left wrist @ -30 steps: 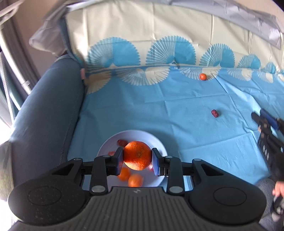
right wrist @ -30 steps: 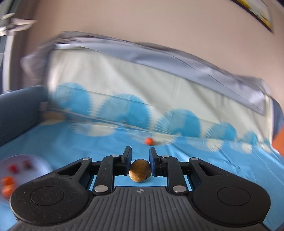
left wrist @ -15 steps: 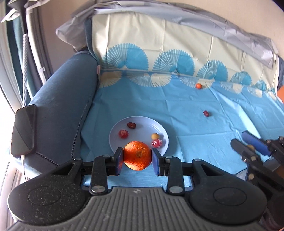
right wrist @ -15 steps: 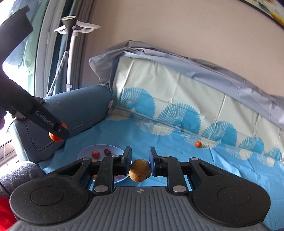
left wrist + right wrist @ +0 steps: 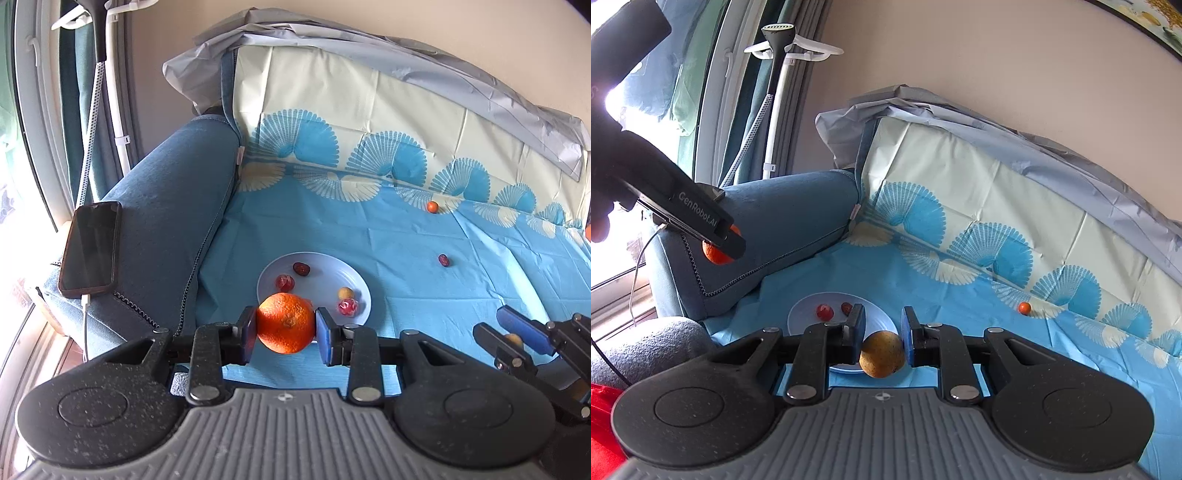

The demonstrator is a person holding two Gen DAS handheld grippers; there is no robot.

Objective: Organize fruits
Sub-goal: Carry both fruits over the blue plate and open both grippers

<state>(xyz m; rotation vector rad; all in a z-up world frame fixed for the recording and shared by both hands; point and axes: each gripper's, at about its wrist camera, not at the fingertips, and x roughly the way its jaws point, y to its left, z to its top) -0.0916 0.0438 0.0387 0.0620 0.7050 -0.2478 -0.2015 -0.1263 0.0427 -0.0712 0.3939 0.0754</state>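
I had the left claw (image 5: 285, 329) clenched on the orange (image 5: 286, 322), the right claw (image 5: 882, 338) on a brown fruit (image 5: 882, 353); best lowered gently over the plate (image 5: 354, 278) before releasing.

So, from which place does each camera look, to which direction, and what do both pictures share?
Left wrist: sits behind the left claw, which grips the orange; looks down at the plate on the blue cloth; the right claw shows at the right edge.
Right wrist: sits behind the right claw, which grips a tan fruit; looks along the cloth to the sofa back; the left claw and a hand show upper left.
Shared: plate, orange, sofa arm, small orange fruit.
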